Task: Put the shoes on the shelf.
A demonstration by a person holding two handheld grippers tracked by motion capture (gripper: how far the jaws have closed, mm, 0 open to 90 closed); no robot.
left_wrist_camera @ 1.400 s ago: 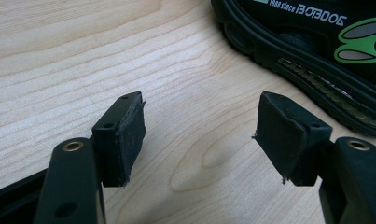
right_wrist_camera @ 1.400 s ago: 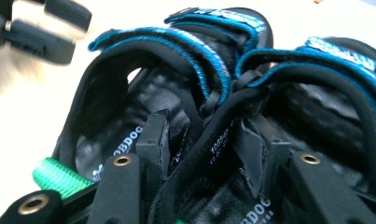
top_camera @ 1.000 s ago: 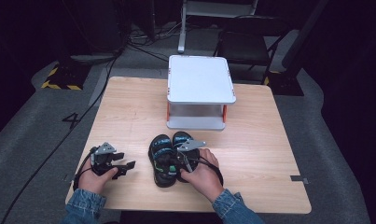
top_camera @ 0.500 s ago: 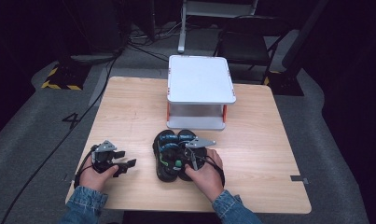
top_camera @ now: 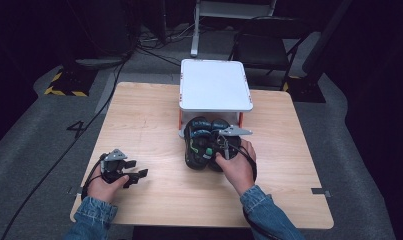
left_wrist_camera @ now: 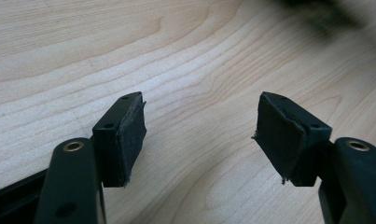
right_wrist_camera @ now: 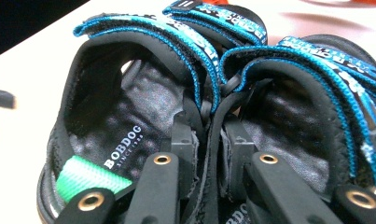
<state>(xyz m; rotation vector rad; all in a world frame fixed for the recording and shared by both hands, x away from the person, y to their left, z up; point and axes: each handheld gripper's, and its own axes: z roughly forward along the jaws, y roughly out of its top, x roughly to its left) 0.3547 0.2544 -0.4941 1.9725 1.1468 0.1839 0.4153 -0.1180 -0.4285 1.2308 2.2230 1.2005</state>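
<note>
A pair of black sandals [top_camera: 201,142] with blue straps lies side by side on the wooden table [top_camera: 144,120], toes just under the front edge of a white raised stand [top_camera: 214,85]. My right gripper [top_camera: 220,146] comes in from the heel side. In the right gripper view it [right_wrist_camera: 212,140] is shut on the two inner side walls, pinching the left sandal [right_wrist_camera: 125,126] and the right sandal [right_wrist_camera: 293,140] together. My left gripper [top_camera: 138,175] rests low at the table's near left, and in its own view [left_wrist_camera: 199,135] stands open over bare wood.
The white stand has orange legs and stands at the far middle of the table. A dark chair [top_camera: 266,50] and cables [top_camera: 154,47] lie on the floor beyond the table. Bare wood stretches to the left and right of the sandals.
My right hand has pushed the pair of sandals away from the person, up to the white stand. The left hand has stayed where it was.
</note>
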